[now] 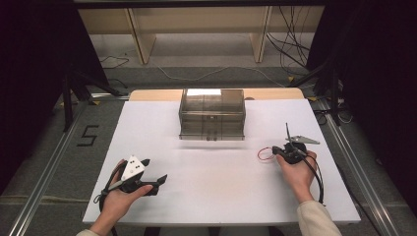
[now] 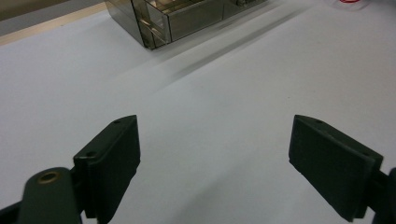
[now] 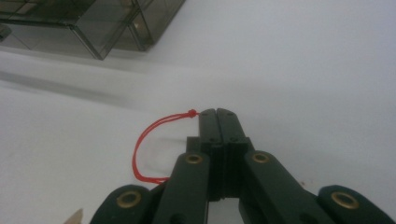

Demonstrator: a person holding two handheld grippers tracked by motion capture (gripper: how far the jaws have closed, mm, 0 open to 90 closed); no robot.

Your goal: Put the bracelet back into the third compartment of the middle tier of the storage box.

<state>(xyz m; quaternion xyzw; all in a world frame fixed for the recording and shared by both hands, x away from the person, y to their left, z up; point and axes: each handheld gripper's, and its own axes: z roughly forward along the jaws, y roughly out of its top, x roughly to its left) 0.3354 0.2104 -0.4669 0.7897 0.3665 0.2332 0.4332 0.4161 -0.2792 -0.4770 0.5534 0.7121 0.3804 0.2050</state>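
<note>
Right tool (image 3: pixel 217 112) pinches a red cord (image 3: pixel 140 149) near the clear drawer box (image 1: pixel 212 114); left tool (image 2: pixel 215 163) gapes wide; floor mark "5" (image 1: pixel 87 135) in the high view.

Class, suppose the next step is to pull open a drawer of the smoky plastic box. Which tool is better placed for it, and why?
Probably the left tool: its jaws stand wide open and it holds nothing. The right tool is shut on the red cord loop, so it isn't free. Both rest well short of the drawer box.

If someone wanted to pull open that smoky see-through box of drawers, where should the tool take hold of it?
Probably at the small handle low on the drawer box, coming from the person's side. That front faces the person, and the handle is the one part that juts out; the walls look smooth and too broad. The open left tool seems readier.
</note>
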